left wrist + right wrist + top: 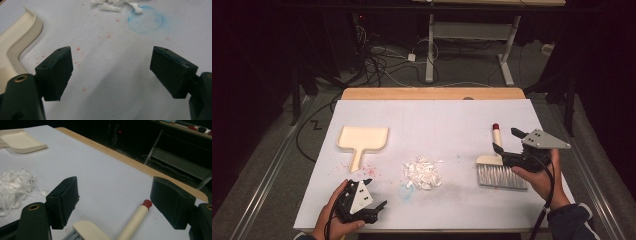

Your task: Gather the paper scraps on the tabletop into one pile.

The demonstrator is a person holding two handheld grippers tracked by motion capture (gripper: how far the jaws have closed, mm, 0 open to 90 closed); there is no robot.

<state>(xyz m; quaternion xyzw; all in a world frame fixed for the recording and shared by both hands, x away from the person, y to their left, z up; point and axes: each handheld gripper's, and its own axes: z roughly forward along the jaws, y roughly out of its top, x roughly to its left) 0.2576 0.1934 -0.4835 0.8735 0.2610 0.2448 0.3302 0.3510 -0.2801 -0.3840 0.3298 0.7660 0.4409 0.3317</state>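
in the middle of the white sheet point(432, 117) that covers the table sits a small pile of shredded white paper scraps point(422, 173), loose and heaped, with a faint blue ring stain point(407, 192) just beside its near left edge and pale red specks point(372, 170) scattered to its left. in the left gripper view the same scraps point(117, 5) lie at the far edge, touching the blue ring point(146, 19).

to the left of the pile, well apart from it, a cream dustpan point(361, 140) lies flat with its handle pointing toward the person; its curved wall point(18, 47) shows just beside the left jaw in the left gripper view. to the right of the pile lies a hand brush point(501, 167) with grey bristles, a cream back and a cream handle ending in a red tip point(496, 126), the handle pointing away from the person.

the right gripper point(507, 142), held in the right hand point(539, 177), hangs just above the brush handle; its jaws stand wide apart on either side of the handle point(133, 222) and grip nothing. whether they touch the sheet cannot be told.

the left gripper point(377, 192), held in the left hand point(334, 220) near the table's front edge, hovers low over bare sheet between dustpan handle and pile, jaws spread wide and empty.

beyond the sheet the table's wooden edge point(432, 93) shows, then a dark floor with cables point(382, 62) and a white table frame point(472, 35).
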